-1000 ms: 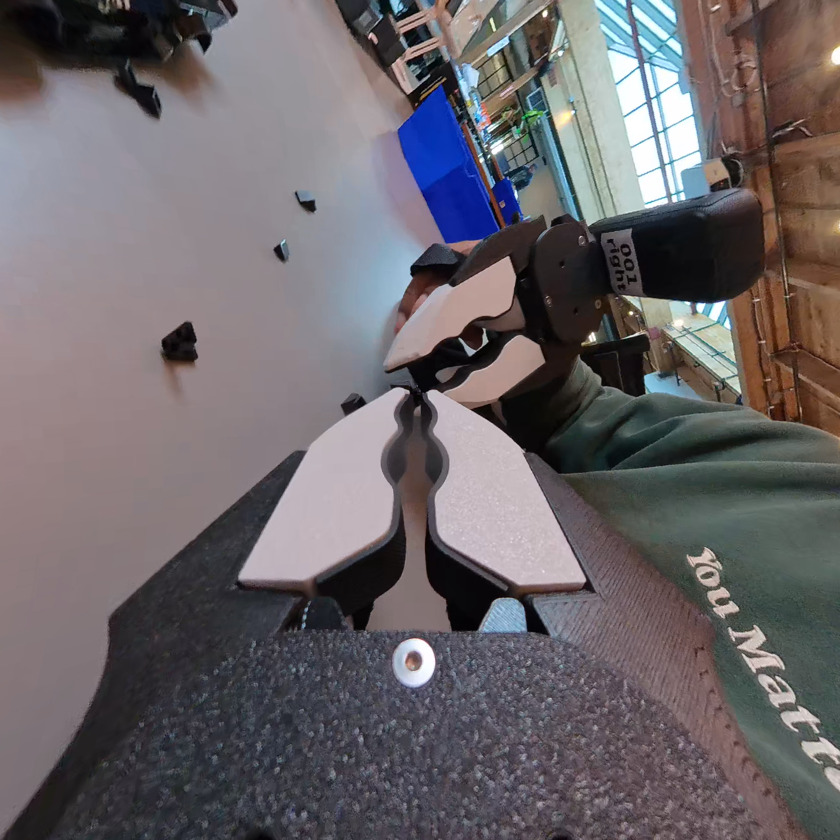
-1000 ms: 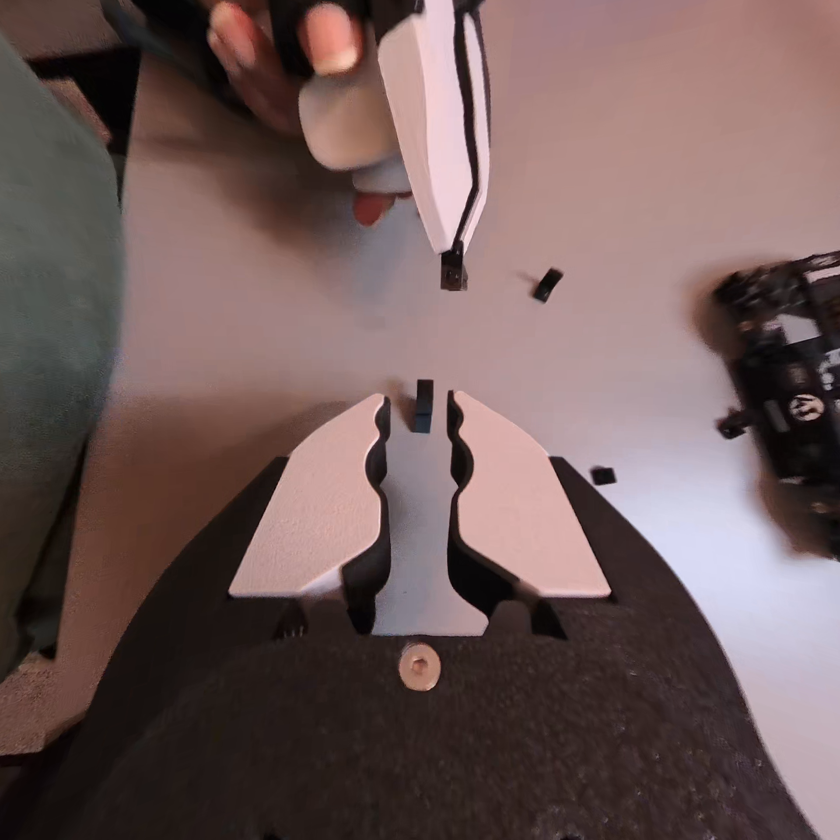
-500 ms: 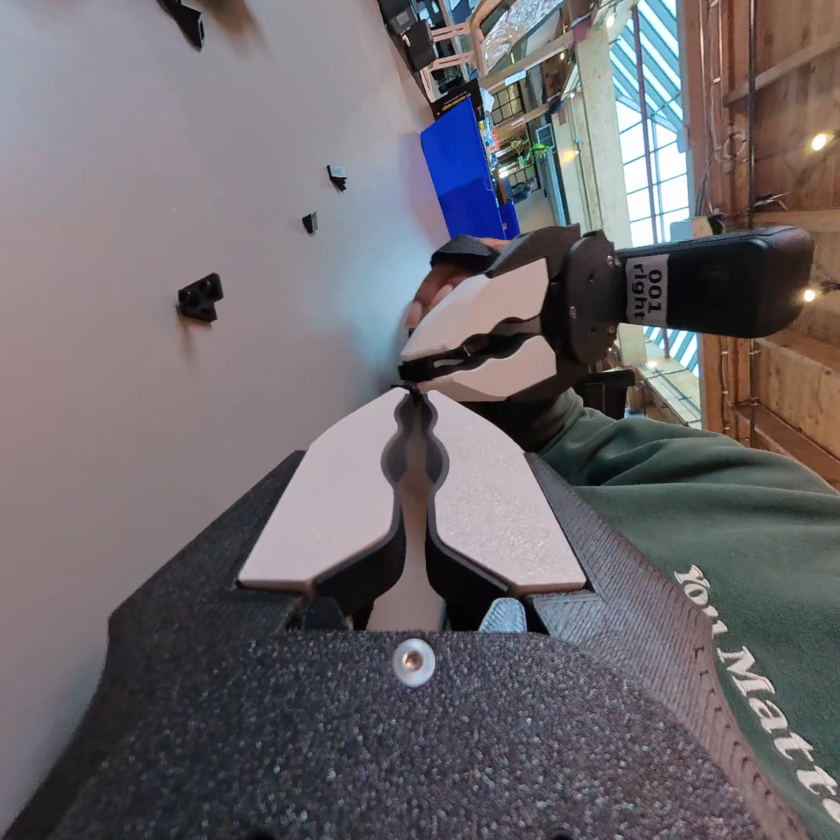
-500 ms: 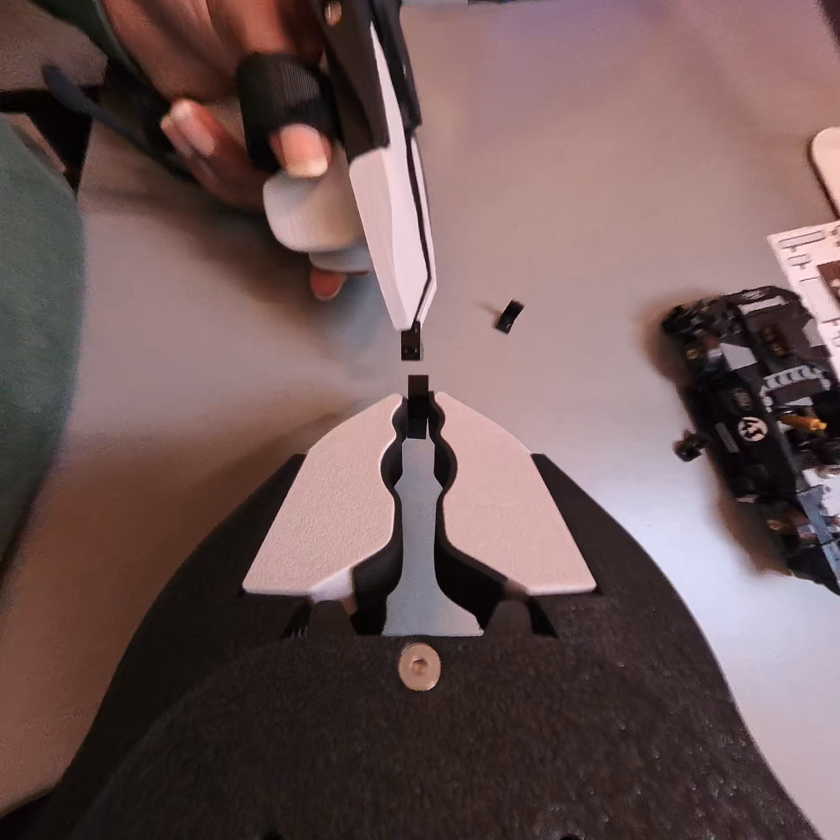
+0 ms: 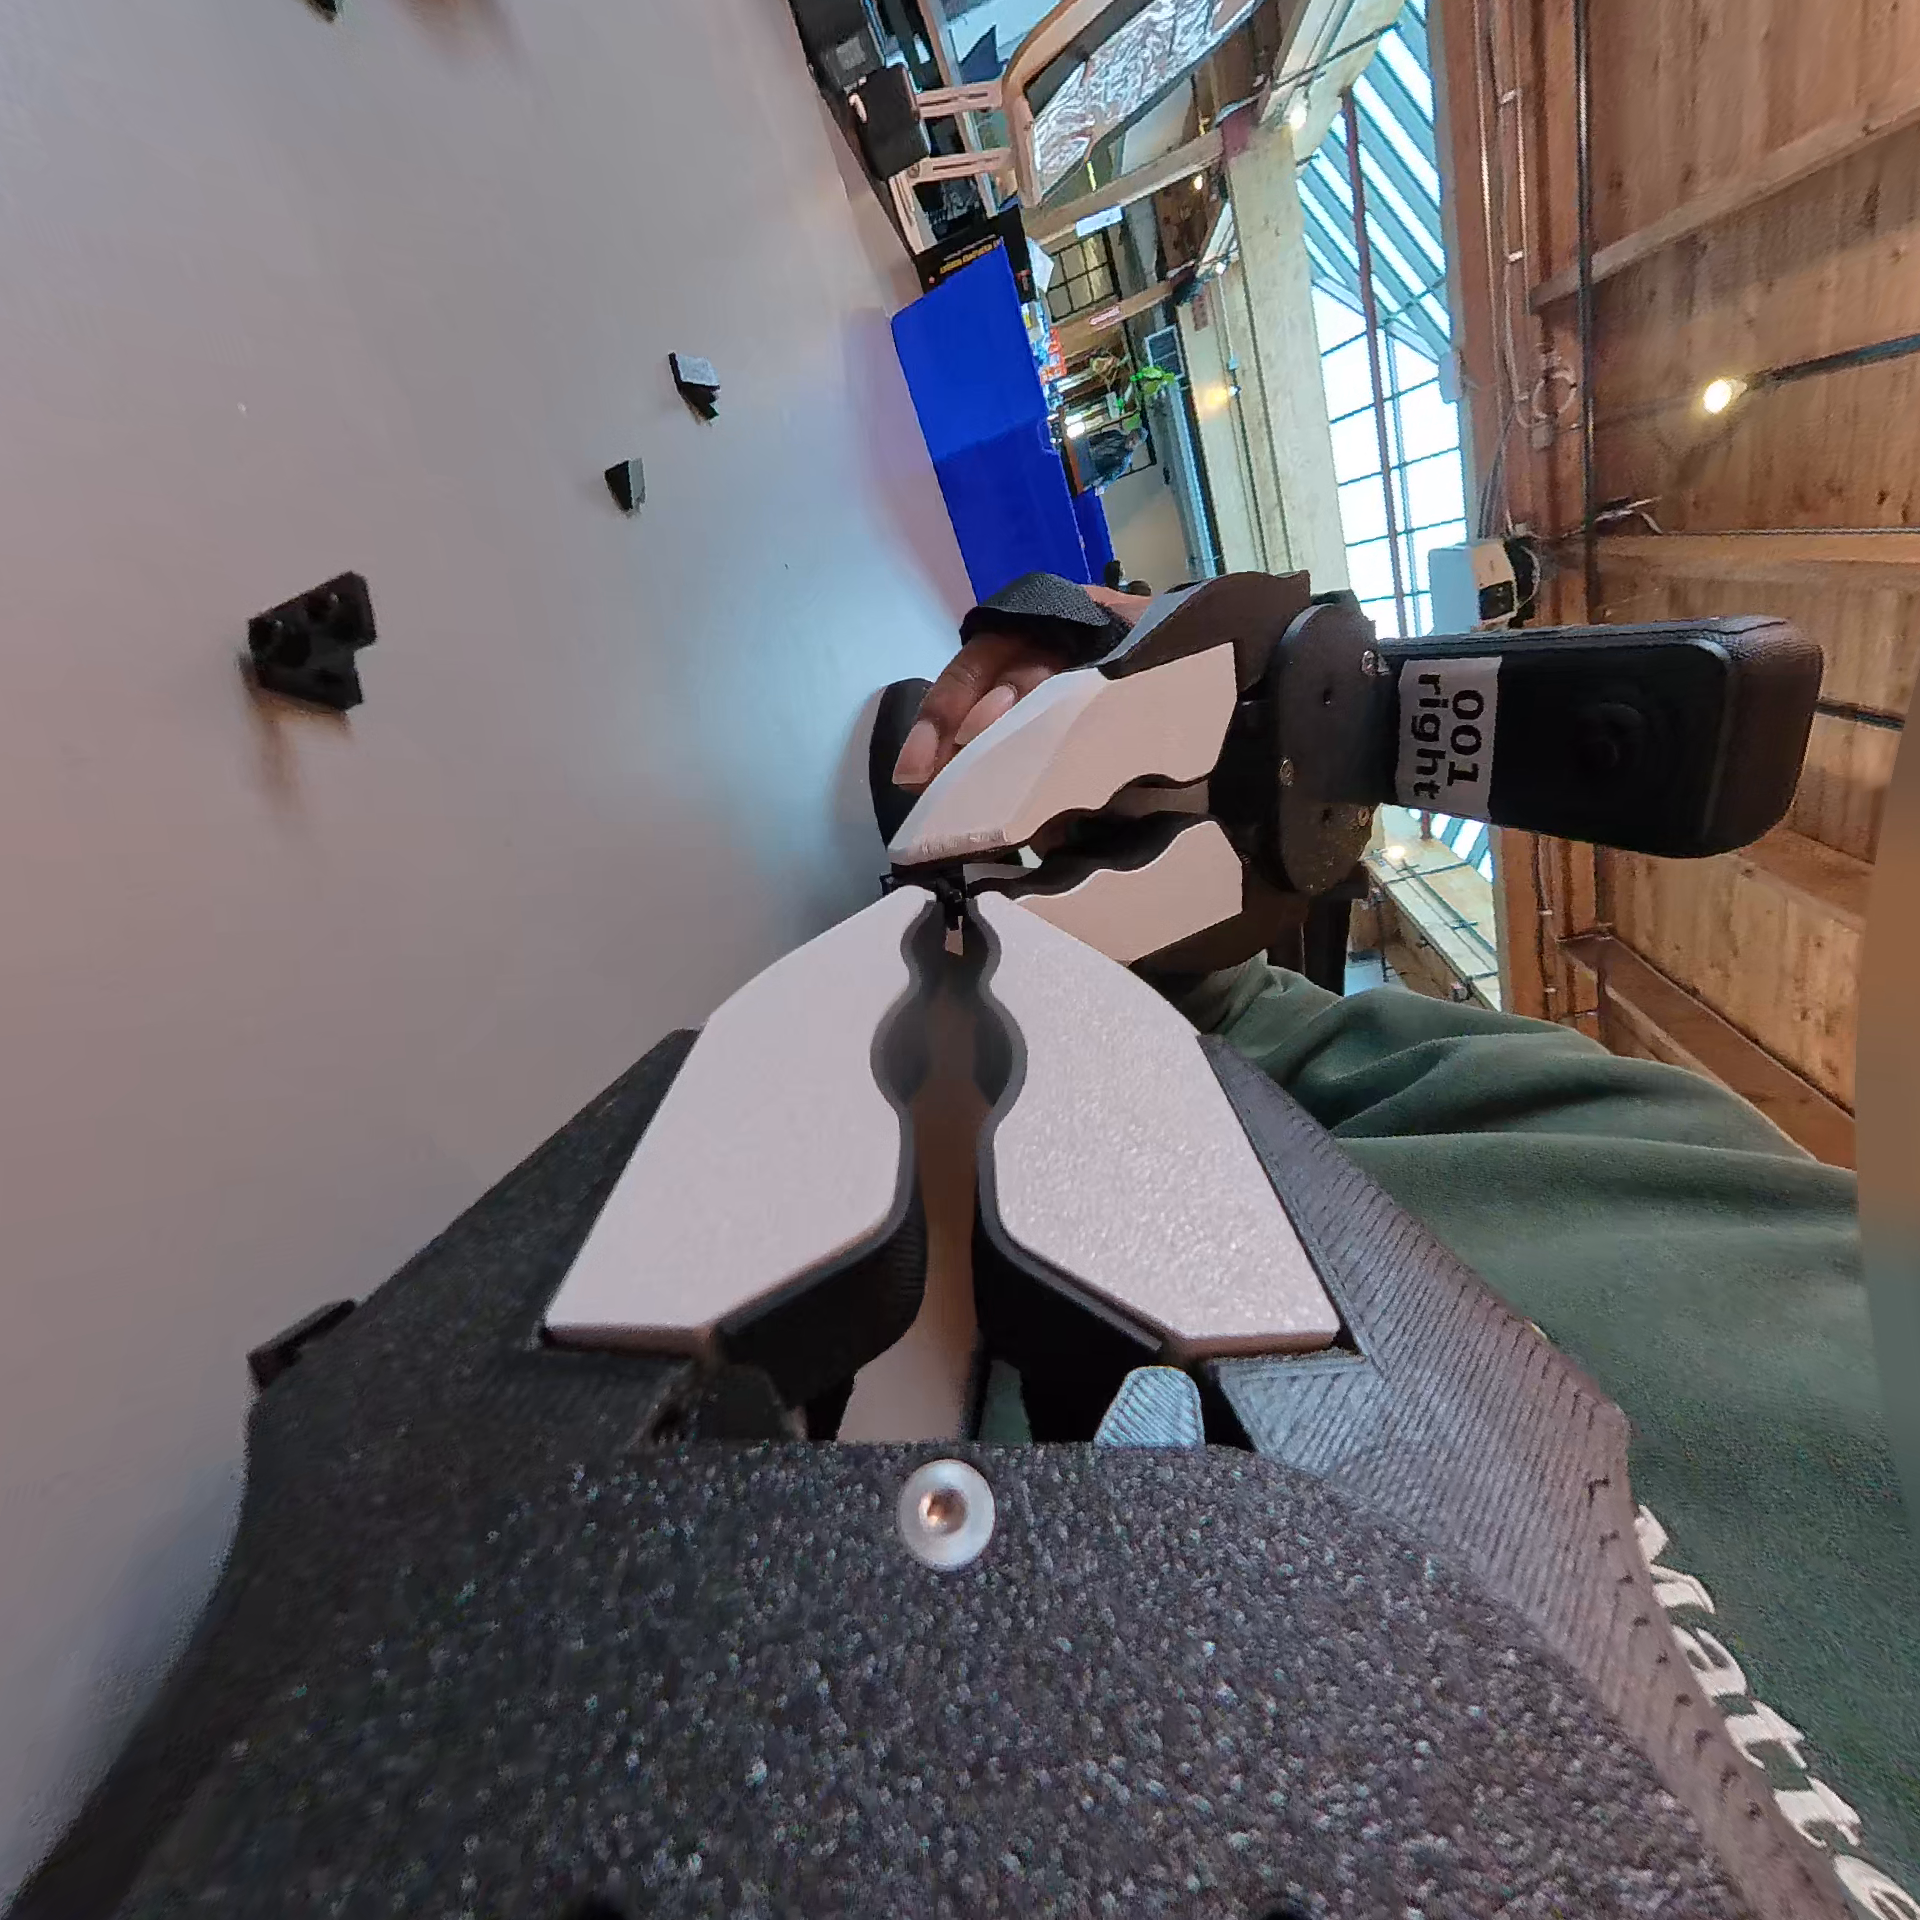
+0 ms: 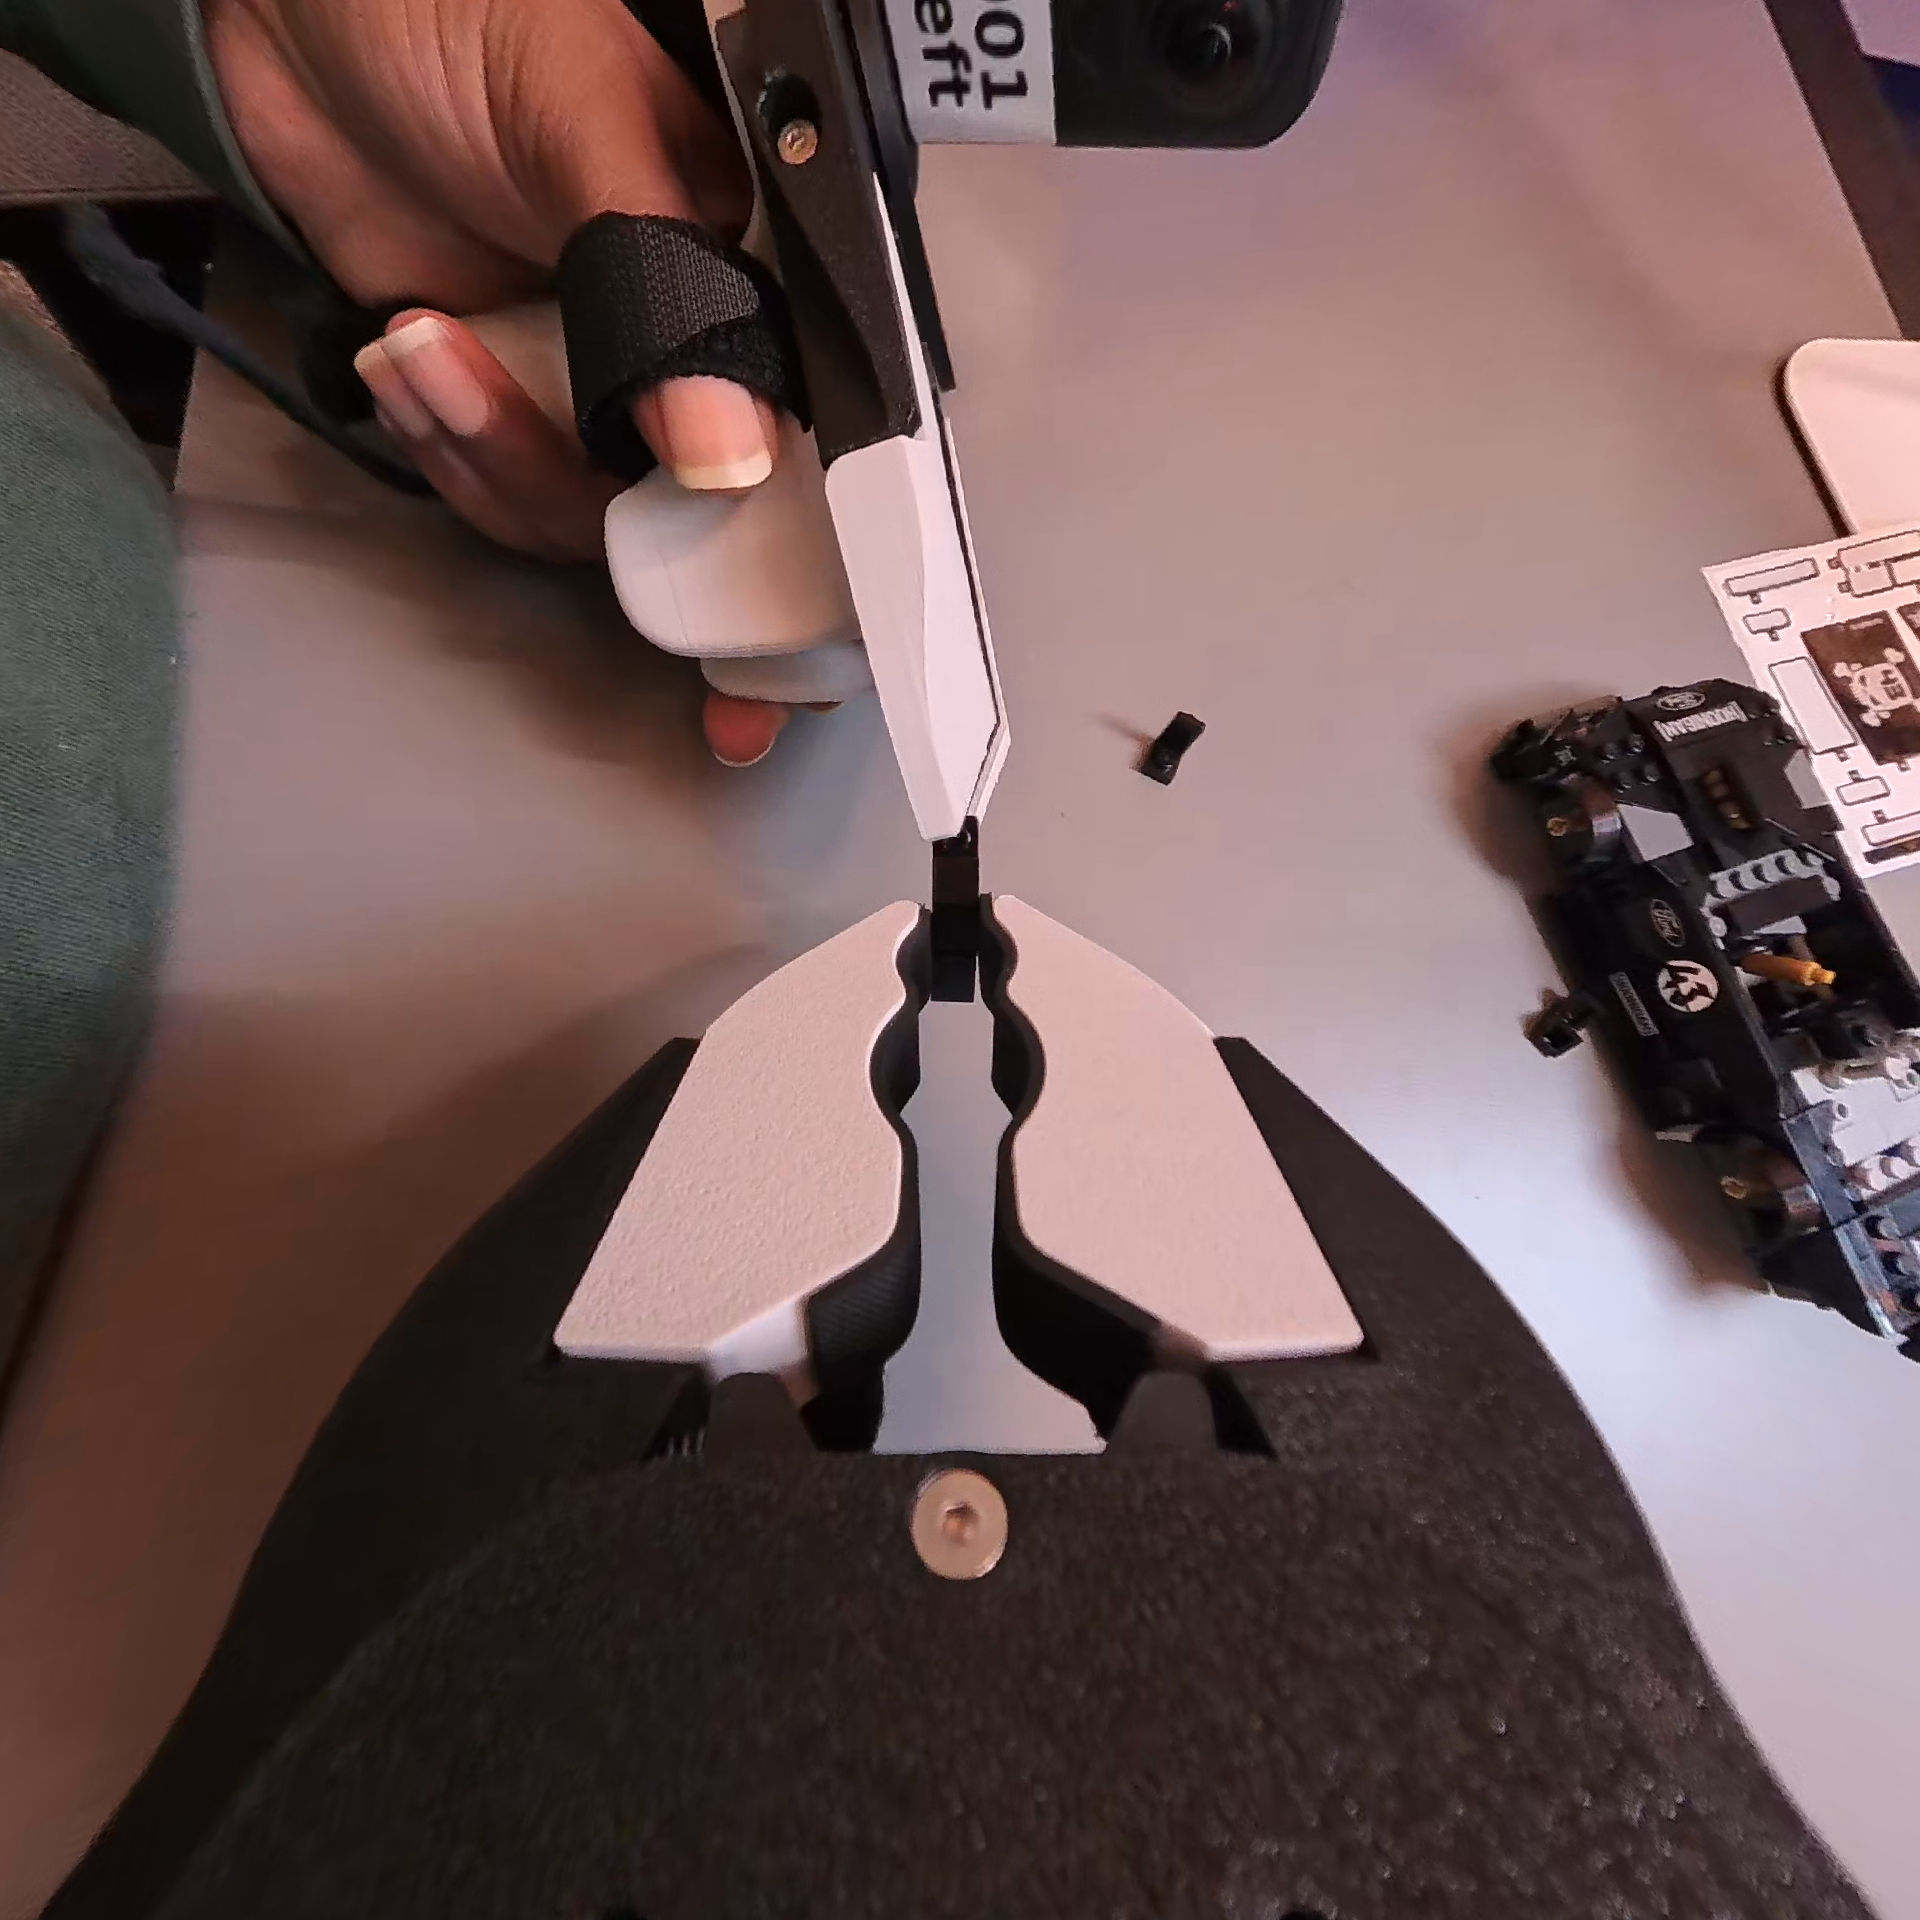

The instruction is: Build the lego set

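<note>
My right gripper (image 6: 956, 925) is shut on a small black lego piece (image 6: 954, 951) held upright between its tips. My left gripper (image 6: 964, 826) comes down from above, shut on another small black piece (image 6: 958, 854), and the two pieces meet tip to tip. In the left wrist view my left gripper (image 5: 951, 904) is shut on its tiny black piece (image 5: 951, 902), and the right gripper (image 5: 961, 868) crosses just beyond its tips. A partly built black lego car (image 6: 1725, 997) lies on the grey table (image 6: 1299, 520) to the right.
A loose black piece (image 6: 1169, 746) lies between the grippers and the car, another (image 6: 1555, 1031) beside the car. A sticker sheet (image 6: 1829, 665) lies at the right edge. Several black pieces (image 5: 310, 639) sit scattered on the table in the left wrist view. A person's green sleeve (image 5: 1610, 1299) is close by. Both grippers' tips are close together, under 4 cm apart. Left tips and right tips are each some 20 cm from the partly built black lego car (image 6: 1725, 997).
My right gripper closed on its black piece. The two grippers moved together until their pieces touch; a second ago they were well apart.
</note>
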Available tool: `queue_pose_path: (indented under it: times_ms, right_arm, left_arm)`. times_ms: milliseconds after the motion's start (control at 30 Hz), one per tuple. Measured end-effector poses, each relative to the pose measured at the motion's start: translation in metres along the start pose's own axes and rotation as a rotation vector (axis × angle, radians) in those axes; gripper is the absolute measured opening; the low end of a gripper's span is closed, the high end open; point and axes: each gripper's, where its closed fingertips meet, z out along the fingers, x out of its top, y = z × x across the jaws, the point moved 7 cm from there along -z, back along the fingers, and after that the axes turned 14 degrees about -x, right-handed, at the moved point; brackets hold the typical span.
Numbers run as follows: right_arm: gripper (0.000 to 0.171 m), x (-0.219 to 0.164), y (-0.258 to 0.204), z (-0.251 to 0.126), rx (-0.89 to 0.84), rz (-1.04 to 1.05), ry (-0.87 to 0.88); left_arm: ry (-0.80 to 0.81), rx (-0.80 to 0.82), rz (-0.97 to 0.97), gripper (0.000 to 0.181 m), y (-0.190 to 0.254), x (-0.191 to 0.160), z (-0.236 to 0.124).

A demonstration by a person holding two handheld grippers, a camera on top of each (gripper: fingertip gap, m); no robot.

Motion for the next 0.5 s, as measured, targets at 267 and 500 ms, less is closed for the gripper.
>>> queue_pose_path:
  times_ms: [267,500]
  right_arm:
    - [0.008,0.0006,-0.0003,-0.001,-0.028,0.043,0.012]
    - [0.008,0.0002,-0.0022,-0.0011,-0.044,0.045,0.006]
  left_arm:
    - [0.036,-0.002,0.028,0.004,0.0028,-0.0009,0.0019]
    - [0.021,0.025,0.071,0.004,0.0043,-0.0029,0.0061]
